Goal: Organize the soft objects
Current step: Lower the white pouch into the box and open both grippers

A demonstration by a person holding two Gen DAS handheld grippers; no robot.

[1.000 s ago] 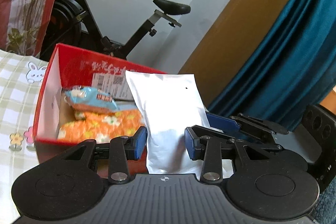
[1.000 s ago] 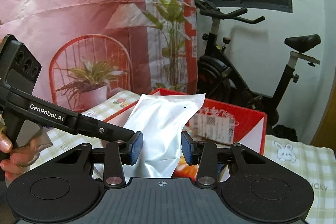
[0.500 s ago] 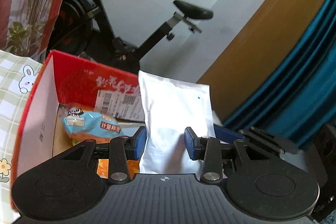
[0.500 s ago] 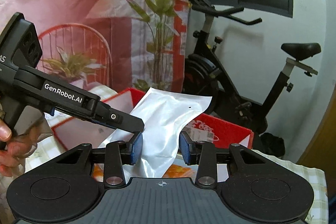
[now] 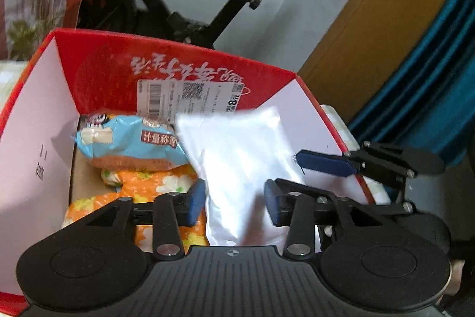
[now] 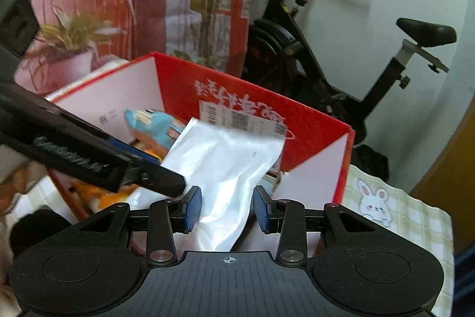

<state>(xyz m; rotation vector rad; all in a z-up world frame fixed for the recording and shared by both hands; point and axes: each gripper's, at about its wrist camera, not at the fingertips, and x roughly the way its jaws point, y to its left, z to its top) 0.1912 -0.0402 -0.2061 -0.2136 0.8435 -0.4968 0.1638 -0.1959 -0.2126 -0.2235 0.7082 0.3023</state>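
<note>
Left wrist view: the white pouch (image 5: pixel 237 165) stands between the left gripper (image 5: pixel 234 205) pads, whose jaws are opening, with a gap on the right-hand pad. Ahead of the claw lies the red box (image 5: pixel 104 70), holding a blue snack bag (image 5: pixel 127 141) and an orange flowered bag (image 5: pixel 148 183) to the claw's left. In the right wrist view the right gripper (image 6: pixel 227 208) has the same pouch's lower end between its pads; whether they pinch it, I cannot tell. An exercise bike (image 6: pixel 326 55) stands beyond the box.
</note>
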